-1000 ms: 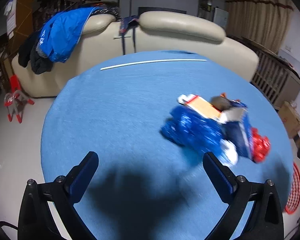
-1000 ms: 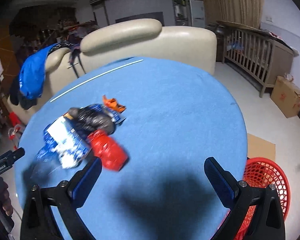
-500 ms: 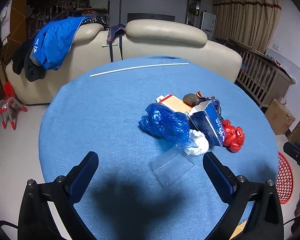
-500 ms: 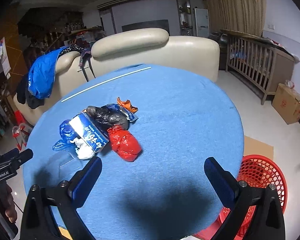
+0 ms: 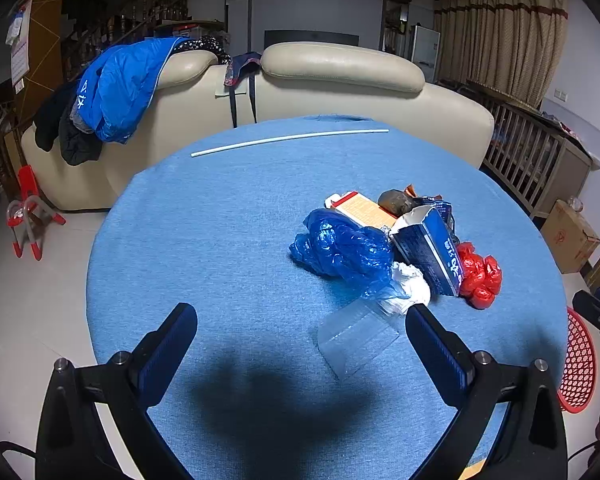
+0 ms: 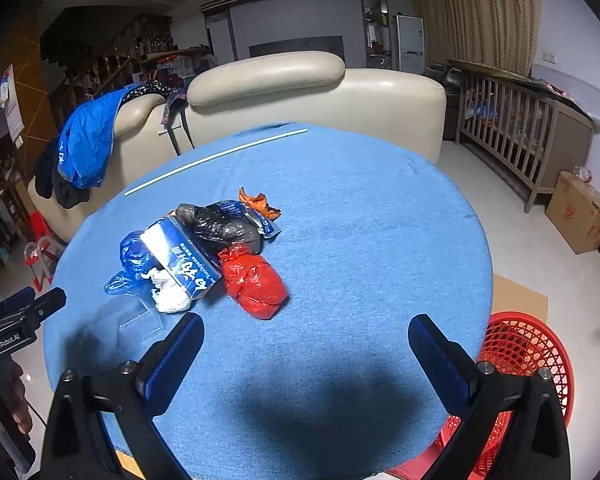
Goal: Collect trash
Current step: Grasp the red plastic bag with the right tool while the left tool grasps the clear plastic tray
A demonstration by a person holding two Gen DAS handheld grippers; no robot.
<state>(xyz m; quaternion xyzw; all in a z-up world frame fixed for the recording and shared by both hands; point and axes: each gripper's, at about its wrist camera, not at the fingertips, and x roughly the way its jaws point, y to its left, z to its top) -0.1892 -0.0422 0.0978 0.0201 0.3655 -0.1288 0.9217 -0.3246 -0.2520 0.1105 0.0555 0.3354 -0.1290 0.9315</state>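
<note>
Both views steadied | trash pile [image 5: 396, 240]: crumpled bags, blue carton | claws spread, empty

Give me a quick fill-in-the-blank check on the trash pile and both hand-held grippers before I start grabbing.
1. The crumpled red plastic bag lies on the round ____ tablecloth.
2. Both the left hand-held gripper and right hand-held gripper are ____ and hold nothing.
3. The red mesh basket stands on the ____ beside the table.
4. The long thin white rod lies near the table's ____ edge.

Missing words: blue; open; floor; far
</note>
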